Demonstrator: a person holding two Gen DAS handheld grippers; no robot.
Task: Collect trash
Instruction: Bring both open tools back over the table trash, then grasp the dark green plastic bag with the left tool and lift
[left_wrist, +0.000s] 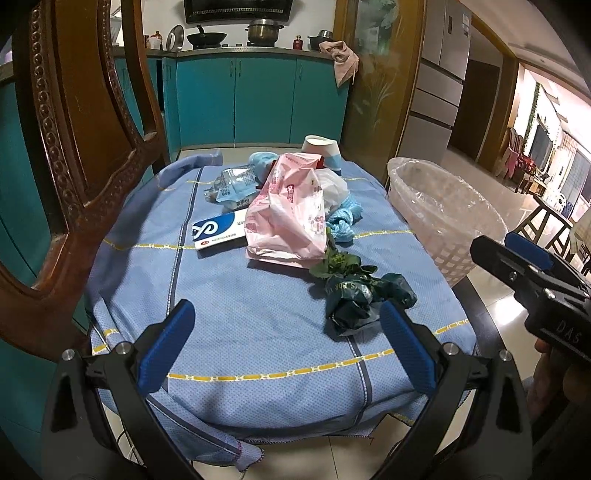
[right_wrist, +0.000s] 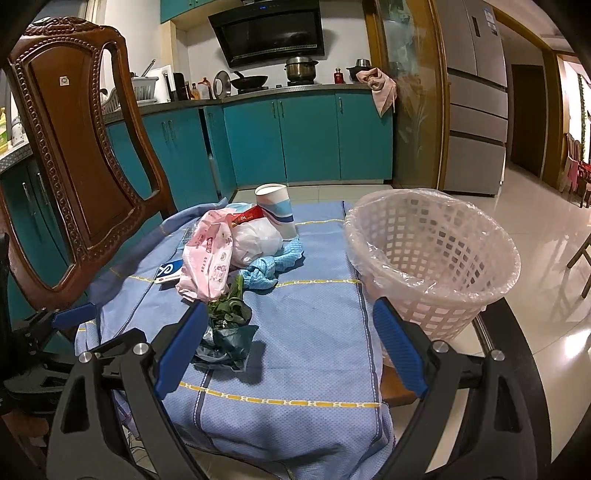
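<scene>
Trash lies heaped on a blue cloth (left_wrist: 258, 325) (right_wrist: 306, 325): a pink plastic bag (left_wrist: 288, 214) (right_wrist: 208, 258), a blue-and-white box (left_wrist: 218, 230) (right_wrist: 168, 271), a crushed clear bottle (left_wrist: 232, 184), a paper cup (left_wrist: 323, 149) (right_wrist: 275, 208), a blue rag (left_wrist: 341, 219) (right_wrist: 267, 269), a white bag (right_wrist: 255, 240), and a dark green bag with leaves (left_wrist: 360, 295) (right_wrist: 227, 332). A white lined basket (left_wrist: 443, 214) (right_wrist: 436, 258) stands to the right. My left gripper (left_wrist: 286, 314) hovers open over the near cloth. My right gripper (right_wrist: 288, 314) is open, the green bag near its left finger.
A carved wooden chair (left_wrist: 85, 147) (right_wrist: 77, 158) rises at the left of the table. Teal kitchen cabinets (left_wrist: 258, 99) (right_wrist: 306, 136) and a stove with pots stand behind. A glossy tiled floor (right_wrist: 535, 314) opens to the right, with a fridge (right_wrist: 476, 96) beyond.
</scene>
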